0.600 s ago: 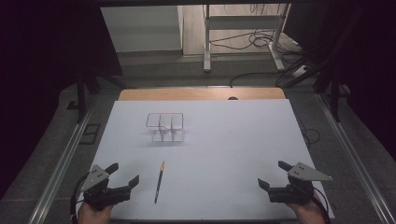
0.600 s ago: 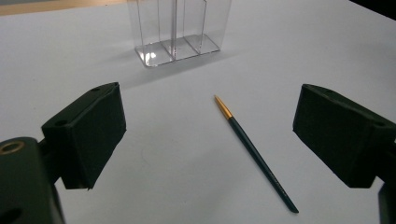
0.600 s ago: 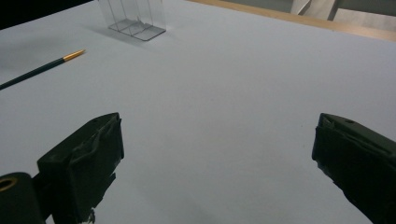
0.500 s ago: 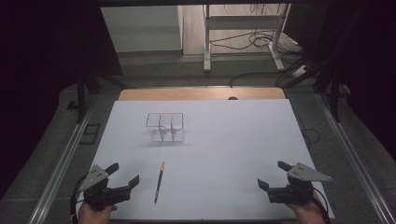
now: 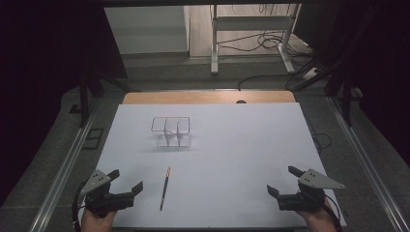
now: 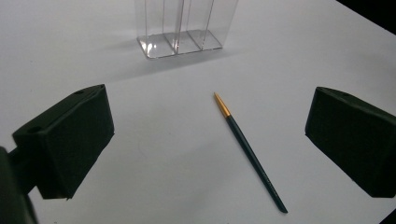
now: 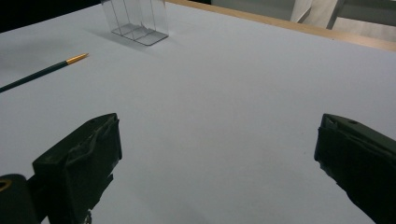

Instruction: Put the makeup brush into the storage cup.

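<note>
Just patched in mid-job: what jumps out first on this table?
A thin dark paintbrush with a gold ferrule lies alone on the white table sheet, just right of the left tool. Behind it stands an empty clear divided holder. Both tools rest at the near edge, jaws wide open and holding nothing, the right tool far from the brush.

A white tabletop (image 5: 251,154) with a bare wooden strip along its far edge carries two things: a clear three-compartment holder (image 5: 171,132) standing upright, and nearer, well apart from it, a brush (image 5: 165,188) lying flat.
</note>
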